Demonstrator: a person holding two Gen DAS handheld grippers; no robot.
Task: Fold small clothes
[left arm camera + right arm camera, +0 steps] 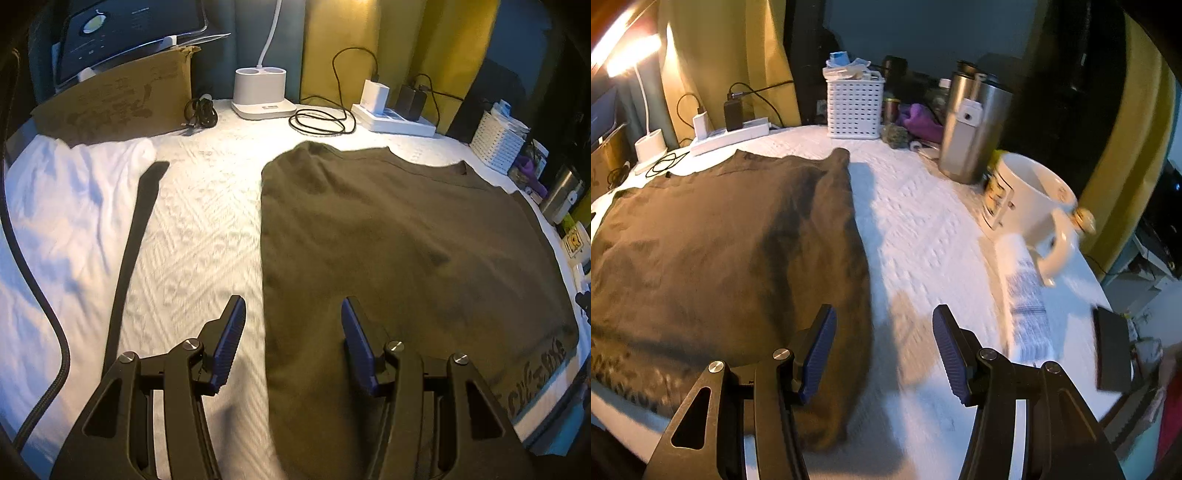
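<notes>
Shirt status: olive-brown cotton T-shirt [399,243] lies flat on white quilted table [199,229]. Left gripper [291,325] and right gripper [884,328] both spread, empty, over its side edges. We should pinch edges evenly.

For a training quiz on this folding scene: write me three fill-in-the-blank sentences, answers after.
1. The brown shirt lies on a ____ bedspread.
2. Both the left gripper and the right gripper have their jaws ____.
3. Beside the steel tumbler stands a white ____.

Answers: white; open; mug
</notes>
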